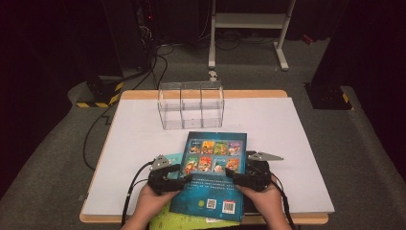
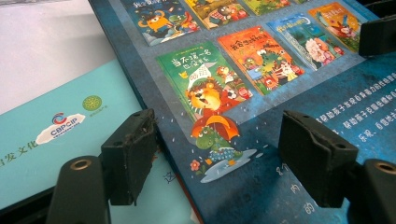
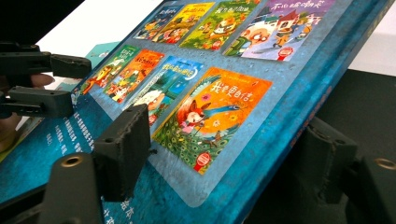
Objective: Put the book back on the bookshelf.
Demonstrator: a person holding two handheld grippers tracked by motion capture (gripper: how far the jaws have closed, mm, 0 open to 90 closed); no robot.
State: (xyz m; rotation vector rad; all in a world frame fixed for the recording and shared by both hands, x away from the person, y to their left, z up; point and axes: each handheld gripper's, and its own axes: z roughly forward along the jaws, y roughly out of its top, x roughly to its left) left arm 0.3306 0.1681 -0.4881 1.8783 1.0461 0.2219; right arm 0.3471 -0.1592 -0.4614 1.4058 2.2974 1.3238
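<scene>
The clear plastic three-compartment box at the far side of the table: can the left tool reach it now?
Probably yes: the white table between is bare. But the left tool straddles the blue picture book edge, short of the clear plastic box.

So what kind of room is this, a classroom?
Probably not; it looks more like a lab or recording studio. A white table stands on grey carpet in a dark room, cables and black equipment sit behind it, and a clear plastic organizer waits beyond a blue picture book.

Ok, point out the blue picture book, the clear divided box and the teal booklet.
Blue picture book [image 1: 214, 187]: high view, back cover.
Clear divided box [image 1: 191, 106]: high view, front wall.
Teal booklet [image 2: 60, 126]: left gripper view, cover beside its logo.
</scene>
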